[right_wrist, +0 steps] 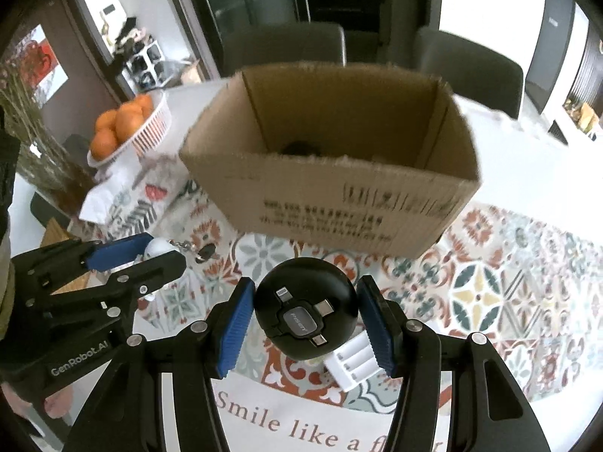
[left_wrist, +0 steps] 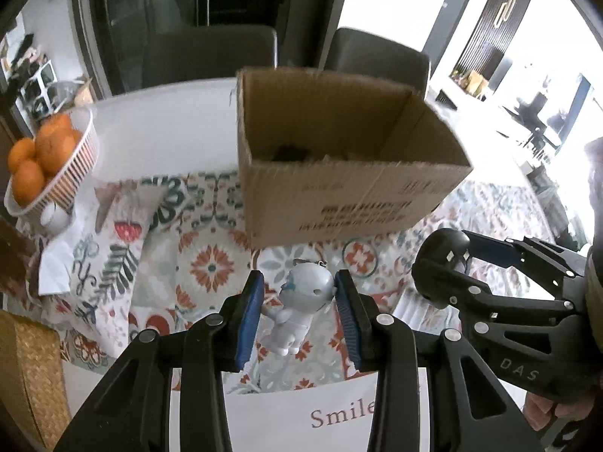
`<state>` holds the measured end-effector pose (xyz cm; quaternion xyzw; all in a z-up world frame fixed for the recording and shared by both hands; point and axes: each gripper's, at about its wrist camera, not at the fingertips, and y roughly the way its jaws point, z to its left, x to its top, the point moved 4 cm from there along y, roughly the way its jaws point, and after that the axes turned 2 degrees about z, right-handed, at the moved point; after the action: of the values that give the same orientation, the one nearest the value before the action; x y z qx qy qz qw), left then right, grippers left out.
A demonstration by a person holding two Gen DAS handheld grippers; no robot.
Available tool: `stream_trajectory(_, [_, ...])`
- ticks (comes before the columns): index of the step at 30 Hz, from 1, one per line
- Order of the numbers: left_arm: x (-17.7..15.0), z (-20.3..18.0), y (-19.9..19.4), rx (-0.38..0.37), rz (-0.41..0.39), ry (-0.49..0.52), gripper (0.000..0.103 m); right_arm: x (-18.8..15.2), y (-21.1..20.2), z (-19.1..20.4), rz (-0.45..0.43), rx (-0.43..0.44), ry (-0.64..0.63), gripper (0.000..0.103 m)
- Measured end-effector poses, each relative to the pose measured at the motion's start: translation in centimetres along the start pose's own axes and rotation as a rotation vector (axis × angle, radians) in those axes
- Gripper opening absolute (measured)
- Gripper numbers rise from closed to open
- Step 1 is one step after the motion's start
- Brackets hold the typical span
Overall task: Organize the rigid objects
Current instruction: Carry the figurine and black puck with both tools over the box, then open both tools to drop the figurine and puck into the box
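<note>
My left gripper has its blue pads on either side of a small white robot figurine with a keychain; it looks lifted above the patterned cloth. My right gripper is shut on a round black cable reel with connector plugs on its face. The right gripper also shows in the left wrist view, and the left gripper in the right wrist view. An open cardboard box stands just beyond both grippers, with a dark object inside.
A white basket of oranges stands at the far left on white napkins. A white ridged battery holder lies under the right gripper. A thin ring lies on the cloth by the box. A woven mat sits at the near left.
</note>
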<state>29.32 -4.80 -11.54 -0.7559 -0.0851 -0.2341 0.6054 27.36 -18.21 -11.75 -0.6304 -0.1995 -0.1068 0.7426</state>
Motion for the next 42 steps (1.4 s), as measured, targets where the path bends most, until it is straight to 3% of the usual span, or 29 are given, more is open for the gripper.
stream_trajectory(22, [7.4, -2.7, -5.6, -0.013, -0.175, 0.025, 0.038, 6.2, -7.7, -1.6, -0.208, 0.004, 0.031, 0.057])
stream_trajectory(30, [10.1, -2.8, -5.5, -0.006, -0.189, 0.032, 0.038, 8.3, -7.9, -2.2, -0.221, 0.004, 0.032, 0.057])
stream_trajectory(42, [13.8, -2.5, -2.6, 0.006, -0.141, 0.032, 0.038, 11.7, -5.4, -3.9, -0.162, 0.004, 0.063, 0.057])
